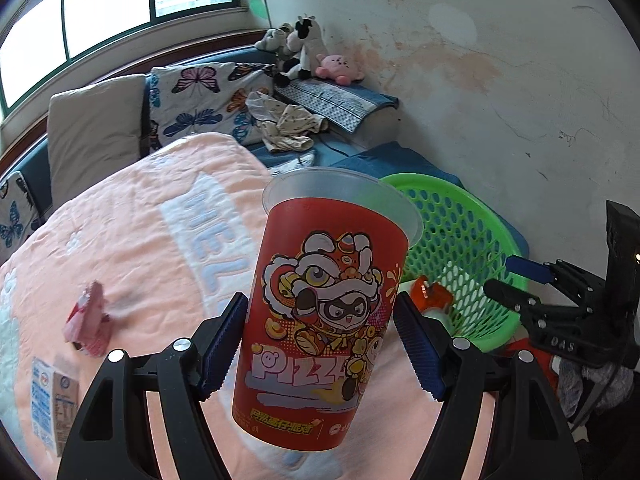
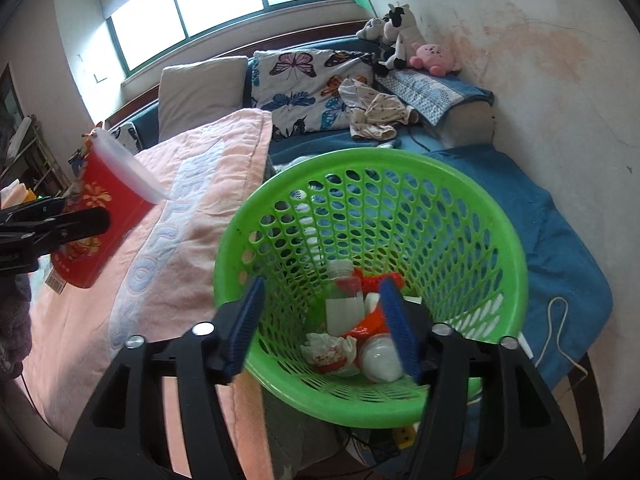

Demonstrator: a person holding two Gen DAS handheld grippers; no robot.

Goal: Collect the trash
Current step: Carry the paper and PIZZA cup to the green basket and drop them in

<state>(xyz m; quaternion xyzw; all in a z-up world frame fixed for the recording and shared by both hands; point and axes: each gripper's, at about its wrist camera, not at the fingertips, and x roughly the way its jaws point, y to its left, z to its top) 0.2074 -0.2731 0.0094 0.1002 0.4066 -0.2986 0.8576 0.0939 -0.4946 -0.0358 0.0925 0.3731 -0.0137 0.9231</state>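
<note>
Cup is clamped in the left gripper above the bed; basket at two o'clock. Nothing is held by the half-open right gripper.

Glossy printed paper on the red cup, with a frosted plastic lid. The green basket is smooth, shiny perforated plastic. Soft quilted cloth on the pink blanket, matt and lightly puckered. The left tongs show ridged blue rubbery pads on matt black plastic.

Daylight from the blown-out window lights both sharp, edge-warped fisheye views.
</note>
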